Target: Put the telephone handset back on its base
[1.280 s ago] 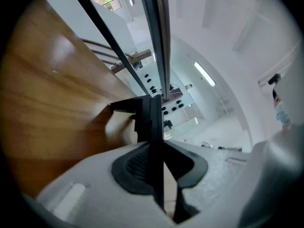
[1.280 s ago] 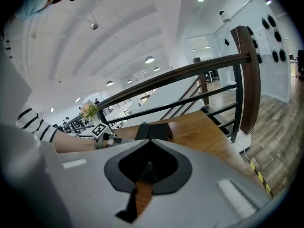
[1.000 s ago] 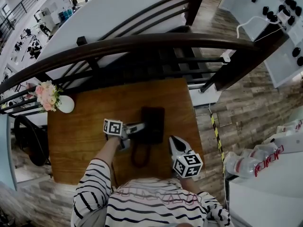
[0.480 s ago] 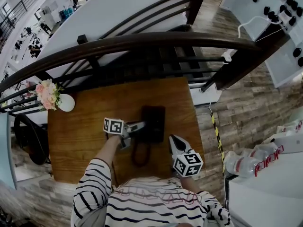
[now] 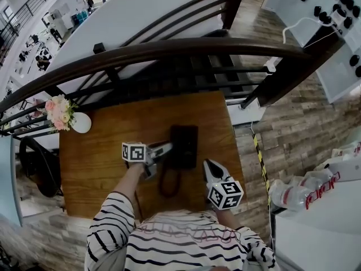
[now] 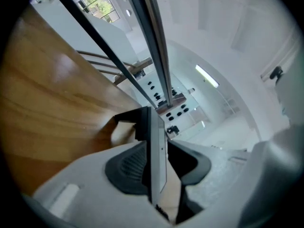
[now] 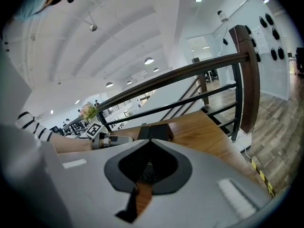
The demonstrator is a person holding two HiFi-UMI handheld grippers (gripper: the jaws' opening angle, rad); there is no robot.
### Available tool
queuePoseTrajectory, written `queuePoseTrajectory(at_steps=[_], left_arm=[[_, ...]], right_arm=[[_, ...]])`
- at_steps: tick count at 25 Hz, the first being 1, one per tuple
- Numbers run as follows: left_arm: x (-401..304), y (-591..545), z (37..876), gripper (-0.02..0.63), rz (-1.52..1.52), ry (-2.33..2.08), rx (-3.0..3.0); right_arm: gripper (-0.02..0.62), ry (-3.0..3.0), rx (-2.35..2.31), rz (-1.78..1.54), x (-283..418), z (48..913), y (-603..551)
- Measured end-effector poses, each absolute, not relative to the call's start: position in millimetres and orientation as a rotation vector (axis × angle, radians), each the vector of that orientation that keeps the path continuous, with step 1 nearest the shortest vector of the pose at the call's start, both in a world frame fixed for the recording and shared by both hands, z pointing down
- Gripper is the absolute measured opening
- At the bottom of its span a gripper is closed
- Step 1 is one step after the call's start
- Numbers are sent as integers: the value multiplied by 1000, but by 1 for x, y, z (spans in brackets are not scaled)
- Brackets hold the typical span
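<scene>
Glossy, smooth wood table (image 5: 96,162) — matt black plastic telephone (image 5: 184,145).

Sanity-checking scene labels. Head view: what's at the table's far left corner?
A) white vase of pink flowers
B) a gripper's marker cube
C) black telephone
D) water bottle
A: the white vase of pink flowers stands at that corner of the wooden table, while the black telephone sits mid-table.
</scene>
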State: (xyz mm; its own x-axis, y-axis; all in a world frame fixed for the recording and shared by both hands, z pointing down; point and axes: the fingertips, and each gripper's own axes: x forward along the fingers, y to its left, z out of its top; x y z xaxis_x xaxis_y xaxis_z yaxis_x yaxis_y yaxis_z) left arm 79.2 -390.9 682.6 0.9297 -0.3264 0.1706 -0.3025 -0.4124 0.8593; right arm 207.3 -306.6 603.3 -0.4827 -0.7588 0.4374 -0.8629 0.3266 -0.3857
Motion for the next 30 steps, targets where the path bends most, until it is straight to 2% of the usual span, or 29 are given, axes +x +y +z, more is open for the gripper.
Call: queuePoseTrajectory(at_steps=[12,20,22,30], left_arm=[[61,-360,635,132,-96,-536,2139],[33,-312,591,53,-162,-566,2247],[23,-300,580,3,-175,-576,2274],[-5,-253,547,3,-181,-586,2358]], right_arm=[[0,-2415,1555,864,196,588,-282],[0,-2420,1616,849,169,574,-241],[0,-2428,1631,837,159,568,-231],[0,-2441,1693,779,129,546,-195]])
